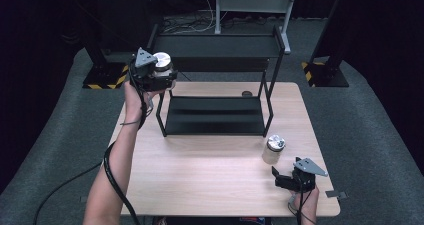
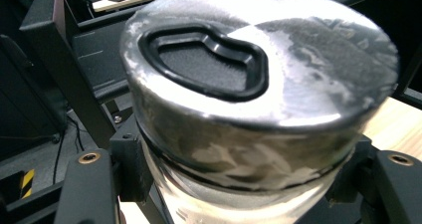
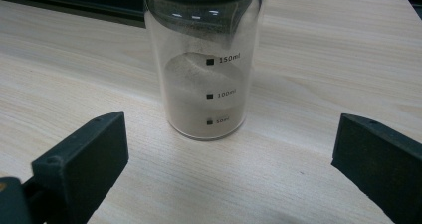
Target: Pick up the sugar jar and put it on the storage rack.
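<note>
On the table (image 1: 200,155) — two jars: one (image 1: 273,150) part-filled with powder, right gripper (image 1: 285,179) spread apart; one (image 1: 162,64) clamped in left gripper (image 1: 155,77).

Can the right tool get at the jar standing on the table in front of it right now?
Probably yes. The right tool has its jaws wide open and points at the glass jar, which stands upright on bare table with nothing between them.

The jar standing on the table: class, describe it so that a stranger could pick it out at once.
Start at the wooden table and its black metal rack. Right of the rack's front stands a clear glass jar with a silver lid, partly filled with pale powder, just ahead of the open right gripper. The other jar is held up in the left gripper.
</note>
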`<state>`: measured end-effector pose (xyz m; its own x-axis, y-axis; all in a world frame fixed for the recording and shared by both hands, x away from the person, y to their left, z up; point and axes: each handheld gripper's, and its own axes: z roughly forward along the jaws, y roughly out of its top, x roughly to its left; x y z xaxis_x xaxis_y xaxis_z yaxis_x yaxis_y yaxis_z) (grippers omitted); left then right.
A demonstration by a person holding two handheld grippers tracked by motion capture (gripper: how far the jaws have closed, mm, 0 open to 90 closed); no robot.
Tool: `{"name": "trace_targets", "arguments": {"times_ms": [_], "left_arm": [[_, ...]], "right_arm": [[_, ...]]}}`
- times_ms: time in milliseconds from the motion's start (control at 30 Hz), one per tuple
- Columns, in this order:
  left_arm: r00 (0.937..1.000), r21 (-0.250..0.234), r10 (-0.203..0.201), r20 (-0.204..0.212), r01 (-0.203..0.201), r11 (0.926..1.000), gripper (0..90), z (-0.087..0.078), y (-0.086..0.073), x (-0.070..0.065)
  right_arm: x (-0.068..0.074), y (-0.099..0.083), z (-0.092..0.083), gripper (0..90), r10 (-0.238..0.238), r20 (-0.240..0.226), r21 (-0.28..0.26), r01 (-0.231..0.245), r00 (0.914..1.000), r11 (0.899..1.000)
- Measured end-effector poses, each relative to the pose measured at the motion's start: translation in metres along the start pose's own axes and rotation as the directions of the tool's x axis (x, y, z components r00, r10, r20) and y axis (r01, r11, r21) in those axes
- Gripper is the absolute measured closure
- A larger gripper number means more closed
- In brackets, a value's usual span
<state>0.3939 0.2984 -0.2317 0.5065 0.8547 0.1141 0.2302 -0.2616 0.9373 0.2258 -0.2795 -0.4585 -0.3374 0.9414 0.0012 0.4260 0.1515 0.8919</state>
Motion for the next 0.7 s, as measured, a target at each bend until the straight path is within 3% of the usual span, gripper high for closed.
{"name": "trace_targets", "arguments": {"times_ms": [700], "left_arm": [[0.9999,-0.010,0.010,0.010,-0.010,0.9999,30.7,-0.003,0.014,0.000]], "right_arm": [[-0.001,0.000,0.000,0.0,0.001,-0.003,0.000,-0.001,1.0000,1.000]]}}
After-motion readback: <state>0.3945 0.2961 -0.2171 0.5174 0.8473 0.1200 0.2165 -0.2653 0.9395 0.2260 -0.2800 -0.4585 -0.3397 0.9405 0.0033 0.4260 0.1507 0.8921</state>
